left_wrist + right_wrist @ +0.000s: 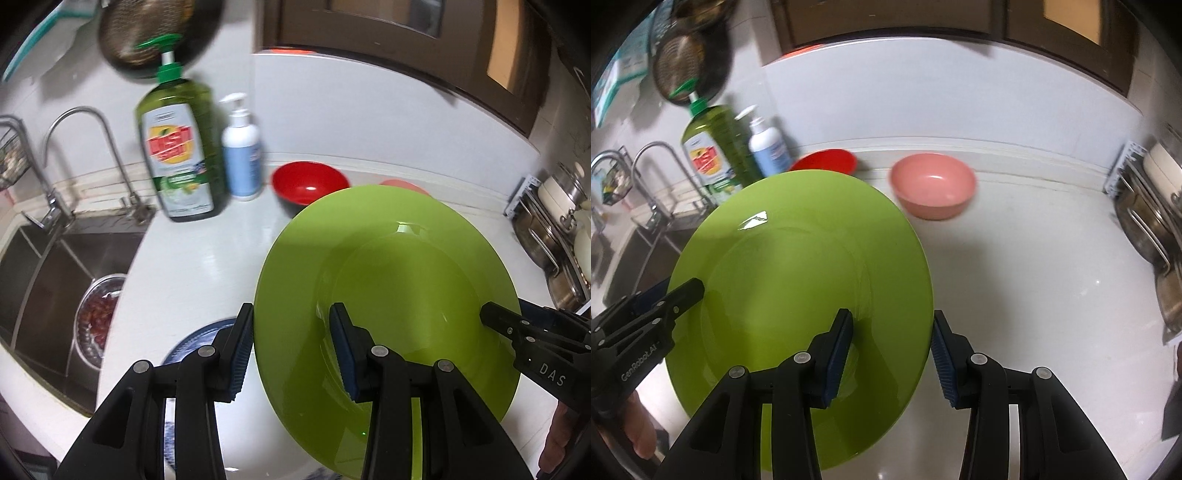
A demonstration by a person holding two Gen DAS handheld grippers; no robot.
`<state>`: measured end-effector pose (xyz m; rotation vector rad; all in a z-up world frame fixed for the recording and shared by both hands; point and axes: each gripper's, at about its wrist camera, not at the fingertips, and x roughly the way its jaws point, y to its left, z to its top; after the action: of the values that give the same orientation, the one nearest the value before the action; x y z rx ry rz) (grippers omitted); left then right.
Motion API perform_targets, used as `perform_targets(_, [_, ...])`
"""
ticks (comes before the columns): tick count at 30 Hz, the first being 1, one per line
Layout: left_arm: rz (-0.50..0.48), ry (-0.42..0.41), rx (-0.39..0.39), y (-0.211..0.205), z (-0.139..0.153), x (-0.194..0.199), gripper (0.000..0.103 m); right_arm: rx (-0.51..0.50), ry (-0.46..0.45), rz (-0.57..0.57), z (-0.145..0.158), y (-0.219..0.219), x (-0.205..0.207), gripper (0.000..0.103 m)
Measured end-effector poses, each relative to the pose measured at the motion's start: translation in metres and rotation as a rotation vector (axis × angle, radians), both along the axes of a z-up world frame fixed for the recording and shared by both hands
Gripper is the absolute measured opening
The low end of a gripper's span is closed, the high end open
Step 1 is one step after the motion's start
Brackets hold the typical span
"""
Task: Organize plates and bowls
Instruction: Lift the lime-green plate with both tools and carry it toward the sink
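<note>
The big round green plate (391,295) is straddled at its rim by open jaws of both grippers; whether it is pinched cannot be told. At 12 o'clock, the pink bowl (402,184) is mostly hidden.

Your white countertop (1034,295) carries a pink bowl (932,190) ahead of the right claw, red bowl (827,160) and two pump bottles (177,147) further left.

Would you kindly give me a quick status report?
Both tools straddle green plate rim, left tool, right tool; grip unclear. Plate tilted above counter. Pink bowl, red bowl behind.
</note>
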<state>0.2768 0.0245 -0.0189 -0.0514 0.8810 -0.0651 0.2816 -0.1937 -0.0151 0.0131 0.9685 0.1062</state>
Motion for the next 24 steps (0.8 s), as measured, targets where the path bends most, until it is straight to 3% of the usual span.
perform_targets(10, [0.071, 0.016, -0.001, 0.068, -0.006, -0.019, 0.041, 0.000, 0.011, 0.061, -0.009, 0.060, -0.009, 0.043])
perform_targets(24, [0.087, 0.099, 0.035, 0.108, -0.035, -0.035, 0.041, 0.012, 0.098, 0.084, -0.042, 0.103, -0.021, 0.043])
